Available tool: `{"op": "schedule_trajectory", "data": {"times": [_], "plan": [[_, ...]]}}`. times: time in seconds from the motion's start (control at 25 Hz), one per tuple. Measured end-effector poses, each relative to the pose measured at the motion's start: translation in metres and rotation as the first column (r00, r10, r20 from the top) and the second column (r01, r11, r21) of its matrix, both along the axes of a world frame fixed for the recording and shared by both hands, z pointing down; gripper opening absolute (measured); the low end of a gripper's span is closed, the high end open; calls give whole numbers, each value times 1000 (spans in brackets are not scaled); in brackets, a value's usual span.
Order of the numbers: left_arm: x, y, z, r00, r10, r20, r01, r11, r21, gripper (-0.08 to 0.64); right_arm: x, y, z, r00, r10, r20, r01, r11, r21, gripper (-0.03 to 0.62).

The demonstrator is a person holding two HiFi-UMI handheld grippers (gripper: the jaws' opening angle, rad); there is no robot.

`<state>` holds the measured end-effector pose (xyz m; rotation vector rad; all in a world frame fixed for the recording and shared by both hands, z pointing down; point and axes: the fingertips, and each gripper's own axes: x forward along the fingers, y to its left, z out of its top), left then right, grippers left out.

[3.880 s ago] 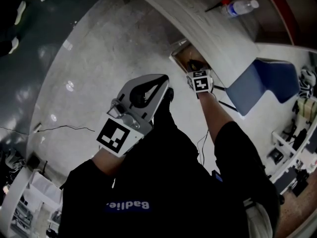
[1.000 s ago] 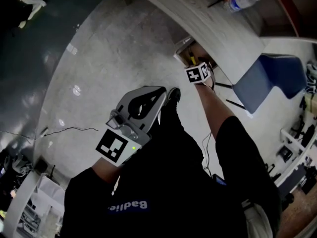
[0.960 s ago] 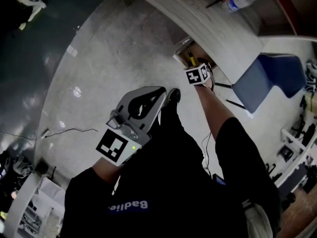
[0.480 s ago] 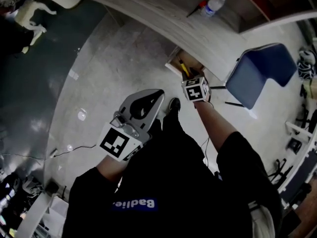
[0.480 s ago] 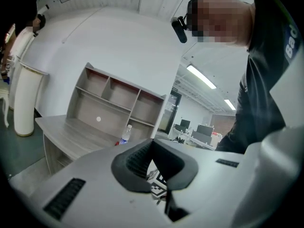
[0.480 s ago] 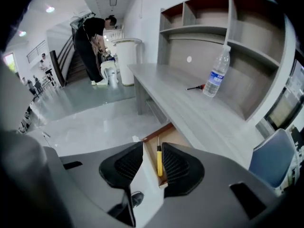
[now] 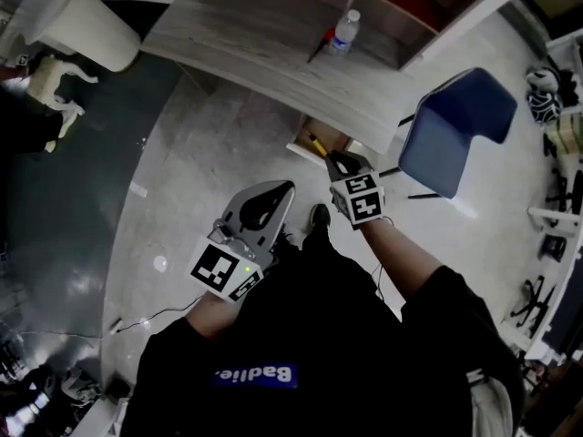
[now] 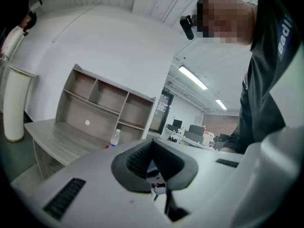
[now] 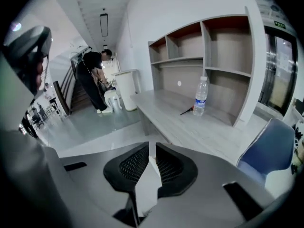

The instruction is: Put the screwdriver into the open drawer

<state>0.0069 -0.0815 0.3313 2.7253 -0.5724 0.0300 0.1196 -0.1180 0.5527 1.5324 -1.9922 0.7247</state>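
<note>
The drawer [image 7: 302,150] stands open under the desk's front edge, and a yellow-handled screwdriver [image 7: 316,145] lies inside it. My right gripper [image 7: 339,162] hovers just in front of the drawer, apart from the screwdriver. In the right gripper view its jaws [image 9: 151,148] have just been closing; only a thin slit is left and nothing is between them. My left gripper [image 7: 288,189] is held lower left, over the floor. Its pads [image 8: 152,144] meet at the tips and hold nothing.
A water bottle [image 7: 344,33] and a dark thin tool [image 7: 319,48] lie on the grey desk [image 7: 237,39] below a shelf unit [image 9: 209,46]. A blue chair [image 7: 451,130] stands right of the drawer. A white bin [image 7: 86,30] is at the desk's left end, near a distant person [image 9: 95,77].
My right gripper has drawn back and up out of the drawer, and the yellow screwdriver stays inside. The left gripper has risen a little. More of the desk and shelves has come into view.
</note>
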Motion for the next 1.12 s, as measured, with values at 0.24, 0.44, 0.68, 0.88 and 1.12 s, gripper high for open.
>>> {"op": "schedule_trajectory", "data": {"times": [0.24, 0.44, 0.68, 0.88, 1.12], "plan": [[12, 10, -12, 1000, 21, -14, -21, 1000, -6, 2, 4, 18, -66, 995, 8, 103, -18, 995, 95, 52], [21, 13, -28, 998, 41, -44, -41, 999, -4, 2, 8, 29, -116, 987, -19, 161, -14, 980, 200, 44], [33, 21, -37, 995, 73, -61, -73, 997, -2, 2, 12, 41, -168, 975, -53, 217, -15, 953, 301, 38], [46, 28, -44, 991, 110, -78, -111, 994, 0, 2, 13, 52, -194, 967, -70, 243, -18, 939, 343, 37], [57, 34, -49, 985, 148, -87, -148, 989, 5, 2, 5, 62, -225, 952, -126, 278, -9, 899, 438, 34]]}}
